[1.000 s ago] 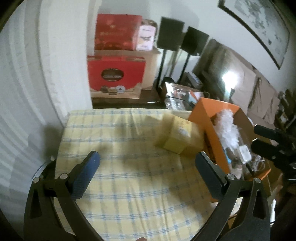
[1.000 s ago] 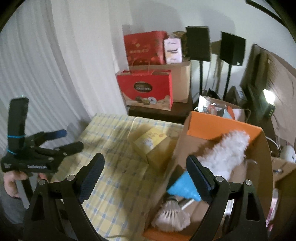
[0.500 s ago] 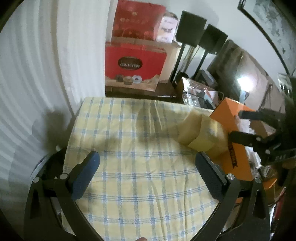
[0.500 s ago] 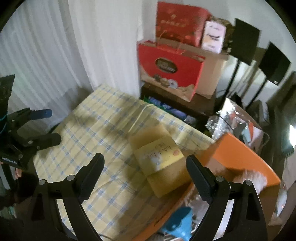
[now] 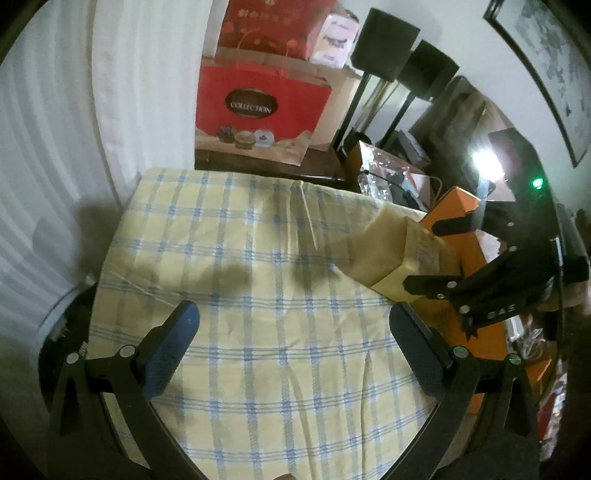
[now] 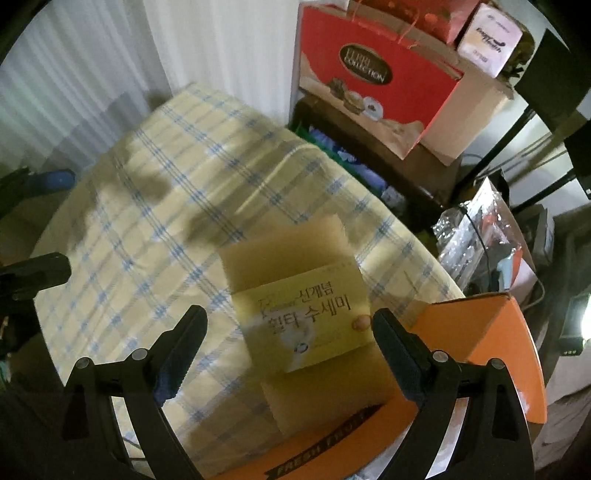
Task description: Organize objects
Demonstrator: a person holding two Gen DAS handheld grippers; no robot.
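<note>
A tan box with a yellow printed label (image 6: 306,317) lies on the yellow-and-blue checked cloth (image 6: 155,221), pressed against the orange cardboard box (image 6: 487,339). My right gripper (image 6: 288,339) hovers open just above the tan box, a finger on each side and clear of it. The left wrist view has the same tan box (image 5: 384,254) at the cloth's right edge, with the right gripper (image 5: 439,254) over it and the orange box (image 5: 458,206) behind. My left gripper (image 5: 291,328) stands open over bare cloth (image 5: 258,295), holding nothing.
A white curtain (image 5: 74,129) hangs on the left. Behind the table stand red gift bags (image 5: 258,103), a cardboard carton, black speakers on stands (image 5: 391,33) and a crinkled plastic bag (image 6: 476,229). A bright lamp (image 5: 484,162) glares at the right.
My right gripper has swung left from over the orange box's contents and come down close over the tan box. The left gripper has lifted and pulled back a little.
</note>
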